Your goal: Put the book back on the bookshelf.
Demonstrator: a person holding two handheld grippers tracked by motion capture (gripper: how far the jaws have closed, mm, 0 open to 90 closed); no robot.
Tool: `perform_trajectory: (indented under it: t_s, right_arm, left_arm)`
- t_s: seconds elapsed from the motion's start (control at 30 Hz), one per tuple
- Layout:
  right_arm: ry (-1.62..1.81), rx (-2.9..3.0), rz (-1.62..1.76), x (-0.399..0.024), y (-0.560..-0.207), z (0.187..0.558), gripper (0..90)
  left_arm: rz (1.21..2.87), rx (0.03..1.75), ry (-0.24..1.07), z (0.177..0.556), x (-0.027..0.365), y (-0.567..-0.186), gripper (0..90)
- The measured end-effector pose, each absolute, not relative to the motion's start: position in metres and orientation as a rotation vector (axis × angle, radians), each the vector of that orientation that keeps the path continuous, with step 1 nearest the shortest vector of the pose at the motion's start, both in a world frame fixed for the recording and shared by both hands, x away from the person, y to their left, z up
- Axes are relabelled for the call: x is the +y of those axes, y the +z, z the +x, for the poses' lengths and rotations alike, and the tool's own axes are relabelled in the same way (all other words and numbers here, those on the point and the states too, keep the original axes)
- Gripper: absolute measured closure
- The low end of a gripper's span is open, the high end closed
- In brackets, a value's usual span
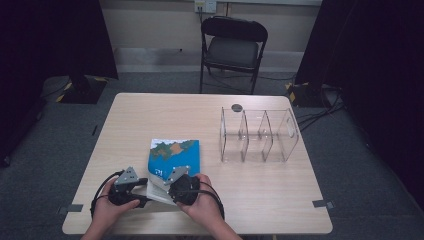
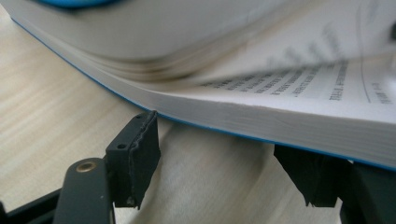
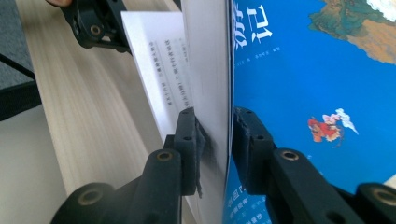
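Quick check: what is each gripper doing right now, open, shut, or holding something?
Left gripper: open, fingers apart under the book's lower pages, gripping nothing.
Right gripper: shut on the book's front cover and upper pages, holding them lifted.

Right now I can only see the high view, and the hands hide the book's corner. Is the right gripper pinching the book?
Observer: Yes. In the right gripper view, the right gripper is shut on the book, with the blue cover and a thick wad of pages between its pads.
Operator: What about the left gripper?
Observer: The left gripper is open. Its jaws sit low over the table, under the edge of the lower pages, and pinch nothing.
Operator: Is there writing inside?
Observer: Yes, there are lines of small printed text on the open page.
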State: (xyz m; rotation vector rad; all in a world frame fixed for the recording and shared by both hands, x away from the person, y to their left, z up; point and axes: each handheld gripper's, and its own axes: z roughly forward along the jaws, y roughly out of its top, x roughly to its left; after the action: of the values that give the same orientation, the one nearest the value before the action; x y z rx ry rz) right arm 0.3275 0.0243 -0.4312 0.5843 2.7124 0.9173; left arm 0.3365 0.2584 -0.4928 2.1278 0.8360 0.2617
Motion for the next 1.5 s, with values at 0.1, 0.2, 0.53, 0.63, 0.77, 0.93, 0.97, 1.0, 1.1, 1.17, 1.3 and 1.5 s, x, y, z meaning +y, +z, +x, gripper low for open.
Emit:
perform_trajectory:
  t_s: [0.1,0.2,0.53,0.63,0.77,0.93,0.97,1.0,1.1,1.17,1.3,1.5]
  right_arm:
    - [0.96,2.714,0.597,0.023,-0.435,0.327,71.0]
    - [0.985,2.718,0.593,0.022,-0.438,0.328,69.4]
    - [1.035,2.716,0.582,0.022,-0.445,0.325,61.9]
    - [1.044,2.717,0.553,0.021,-0.447,0.325,59.0]
    - [1.079,2.715,0.566,0.018,-0.451,0.326,54.4]
    - [1.112,2.711,0.581,0.016,-0.453,0.327,51.0]
    - [1.108,2.713,0.577,0.016,-0.453,0.327,50.3]
    - [1.101,2.717,0.585,0.016,-0.453,0.327,48.0]
    - [1.148,2.757,0.641,0.016,-0.454,0.329,38.0]
    - [1.142,2.757,0.637,0.016,-0.454,0.328,36.7]
    - [1.147,2.741,0.602,0.018,-0.457,0.326,30.8]
    - [1.084,2.64,0.511,0.027,-0.466,0.323,24.9]
  left_arm:
    - [2.131,0.838,0.254,0.337,0.258,-0.492,30.6]
    - [2.131,0.836,0.252,0.338,0.258,-0.492,30.5]
    - [2.138,0.846,0.258,0.338,0.258,-0.492,30.5]
    - [2.145,0.839,0.251,0.338,0.258,-0.492,30.5]
    - [2.158,0.827,0.253,0.338,0.258,-0.492,30.4]
    - [2.165,0.827,0.243,0.339,0.259,-0.492,30.4]
    - [2.165,0.825,0.244,0.339,0.259,-0.492,30.4]
    - [2.159,0.827,0.237,0.339,0.26,-0.492,30.4]
    - [2.166,0.819,0.241,0.339,0.26,-0.493,30.5]
    - [2.163,0.824,0.238,0.339,0.26,-0.493,30.5]
    - [2.162,0.827,0.238,0.339,0.259,-0.492,30.6]
    - [2.158,0.83,0.241,0.338,0.258,-0.491,30.8]
